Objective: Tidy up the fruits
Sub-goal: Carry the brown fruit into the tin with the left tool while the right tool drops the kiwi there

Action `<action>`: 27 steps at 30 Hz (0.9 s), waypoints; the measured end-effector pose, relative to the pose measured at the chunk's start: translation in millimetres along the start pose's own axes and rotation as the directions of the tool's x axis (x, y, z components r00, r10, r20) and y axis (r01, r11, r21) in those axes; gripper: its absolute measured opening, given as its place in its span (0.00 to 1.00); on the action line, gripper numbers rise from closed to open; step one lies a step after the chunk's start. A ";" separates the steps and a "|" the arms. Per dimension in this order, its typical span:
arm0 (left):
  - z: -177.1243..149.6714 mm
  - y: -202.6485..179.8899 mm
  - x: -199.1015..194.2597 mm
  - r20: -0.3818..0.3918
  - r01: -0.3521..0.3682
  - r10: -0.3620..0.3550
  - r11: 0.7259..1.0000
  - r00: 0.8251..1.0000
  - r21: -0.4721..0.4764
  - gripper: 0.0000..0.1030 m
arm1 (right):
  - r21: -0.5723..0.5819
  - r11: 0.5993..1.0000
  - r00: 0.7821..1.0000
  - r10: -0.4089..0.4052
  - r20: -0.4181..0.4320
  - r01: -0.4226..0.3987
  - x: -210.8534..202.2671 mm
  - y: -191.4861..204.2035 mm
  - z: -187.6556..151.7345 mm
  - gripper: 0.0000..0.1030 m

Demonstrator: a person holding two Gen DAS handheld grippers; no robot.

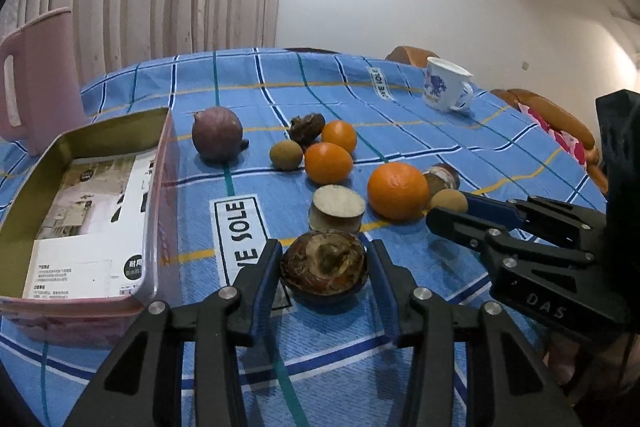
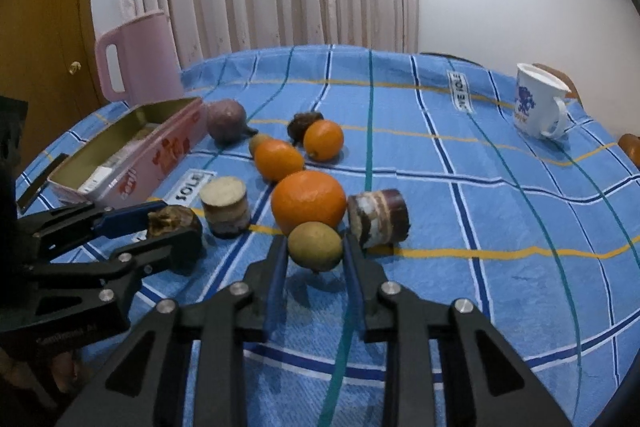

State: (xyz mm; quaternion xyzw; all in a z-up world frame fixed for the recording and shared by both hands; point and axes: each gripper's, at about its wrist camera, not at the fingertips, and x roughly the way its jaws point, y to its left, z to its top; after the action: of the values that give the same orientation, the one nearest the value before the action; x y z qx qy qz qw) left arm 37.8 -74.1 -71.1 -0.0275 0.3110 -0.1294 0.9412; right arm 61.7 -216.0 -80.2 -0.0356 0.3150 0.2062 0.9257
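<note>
Printed on the blue checked tablecloth (image 1: 400, 115): "SOLE" in black on white patches, with a partial "VE" before it. Stamped on the right gripper (image 1: 442, 209) body: "DAS". Faint lettering on the left gripper (image 2: 176, 227) body, too blurred to read. Blue motif on the white mug (image 2: 538, 103) at 2 o'clock in the right wrist view, not legible.

Pink tin box (image 1: 158, 187) at 9 o'clock in the left wrist view, lidless, holding a printed leaflet (image 1: 84, 223) with small unreadable text and nothing else. Pink jug (image 2: 136, 59) behind it at 10 o'clock; contents hidden.

Left gripper jaws apart around a brown water chestnut (image 1: 324, 265), which sits on the cloth; contact with the blue pads cannot be told. Right gripper jaws bracketing a small tan longan (image 2: 315, 245); whether clamped or just beside cannot be told.

At 12 o'clock from the chestnut: a cut sugarcane piece (image 1: 337, 209) standing upright. Just beside the longan: a large orange (image 2: 308, 203), and a second sugarcane piece (image 2: 378, 223) lying on its side. Farther back: two smaller oranges (image 1: 328, 163) (image 1: 339, 136), another longan (image 1: 286, 155), a dark wrinkled fruit (image 1: 306, 126), and a purple round fruit (image 1: 217, 134) near the tin.
</note>
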 end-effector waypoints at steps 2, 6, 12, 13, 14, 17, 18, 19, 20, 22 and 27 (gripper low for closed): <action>1.1 -1.0 -4.0 0.022 -0.012 0.012 1.000 1.000 0.008 0.45 | -0.005 1.000 1.000 0.002 0.010 -0.002 -1.8 2.0 2.2 0.30; 4.6 -0.2 -12.6 0.055 -0.033 0.033 0.999 0.998 0.014 0.45 | -0.011 1.000 1.000 0.017 0.024 -0.016 -5.8 7.7 4.9 0.30; 10.3 11.1 -25.3 0.101 -0.078 0.078 0.997 0.992 -0.008 0.45 | -0.048 0.998 0.997 0.036 0.073 -0.033 -12.4 18.6 12.5 0.30; 11.4 14.8 -28.1 0.110 -0.086 0.087 0.996 0.990 -0.015 0.45 | -0.053 0.998 0.996 0.041 0.081 -0.037 -13.6 20.9 14.6 0.30; 12.0 17.2 -30.1 0.114 -0.091 0.093 0.996 0.989 -0.019 0.45 | -0.056 0.998 0.995 0.047 0.088 -0.043 -14.3 23.0 17.3 0.30; 15.4 26.0 -35.9 0.126 -0.110 0.114 0.993 0.985 -0.038 0.45 | -0.069 0.996 0.993 0.060 0.106 -0.053 -14.5 29.2 24.7 0.30; 16.7 29.8 -38.2 0.132 -0.117 0.122 0.992 0.984 -0.045 0.45 | -0.074 0.996 0.992 0.063 0.110 -0.055 -14.6 31.5 27.1 0.30; 17.3 31.1 -39.6 0.135 -0.122 0.128 0.991 0.983 -0.048 0.45 | -0.077 0.995 0.991 0.069 0.116 -0.060 -14.5 33.6 29.6 0.30; 18.0 33.1 -41.4 0.140 -0.131 0.137 0.990 0.981 -0.050 0.45 | -0.079 0.995 0.990 0.074 0.119 -0.064 -14.5 35.2 31.1 0.30; 20.1 38.7 -44.7 0.148 -0.149 0.157 0.987 0.976 -0.058 0.45 | -0.087 0.994 0.989 0.081 0.127 -0.071 -13.4 39.7 35.0 0.30; 24.1 53.6 -52.6 0.169 -0.196 0.206 0.978 0.964 -0.077 0.45 | -0.109 0.990 0.984 0.108 0.143 -0.093 -9.0 49.9 44.8 0.30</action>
State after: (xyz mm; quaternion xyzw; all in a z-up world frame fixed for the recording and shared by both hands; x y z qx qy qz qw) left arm 23.6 -9.4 -28.4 -0.0353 0.2314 -0.0209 0.9720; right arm 60.5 -165.0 -35.8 -0.0516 0.2357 0.2705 0.9320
